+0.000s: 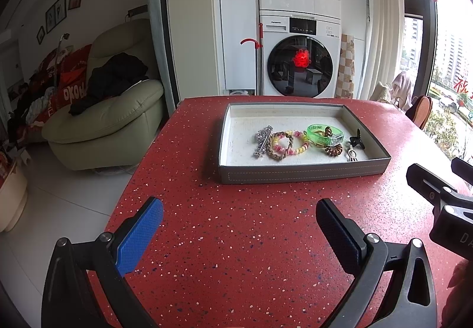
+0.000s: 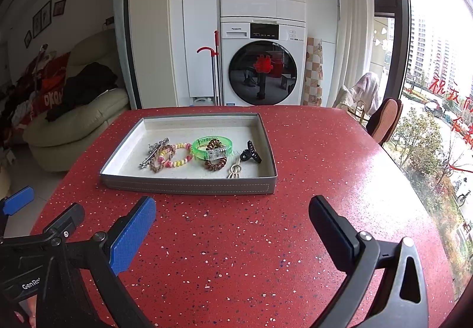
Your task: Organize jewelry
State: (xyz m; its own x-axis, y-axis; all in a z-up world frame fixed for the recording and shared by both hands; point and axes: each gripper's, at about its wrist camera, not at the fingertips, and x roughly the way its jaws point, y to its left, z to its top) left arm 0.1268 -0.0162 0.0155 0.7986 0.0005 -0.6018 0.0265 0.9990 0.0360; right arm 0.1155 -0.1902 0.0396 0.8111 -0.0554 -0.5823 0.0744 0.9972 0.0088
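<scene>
A shallow grey tray (image 1: 295, 175) (image 2: 189, 187) sits on the red speckled table. In it lie a silver clip (image 1: 262, 141) (image 2: 153, 152), a braided brown band (image 1: 279, 147), a pink and yellow bead bracelet (image 1: 298, 144) (image 2: 180, 157), a green bangle (image 1: 322, 135) (image 2: 212, 147), a brown spiral hair tie (image 1: 333, 149) (image 2: 215, 164), a black claw clip (image 1: 357, 141) (image 2: 250, 153) and a pale hairpin (image 1: 351, 155) (image 2: 234, 171). My left gripper (image 1: 239, 220) and right gripper (image 2: 232, 217) hover open over the table, short of the tray, holding nothing.
The table (image 1: 236, 239) (image 2: 325, 180) ends at a rounded edge on the left, with white floor below. A cream sofa (image 1: 112, 121) stands left. Stacked washing machines (image 1: 298, 56) are behind. A chair (image 2: 384, 119) and a window lie right.
</scene>
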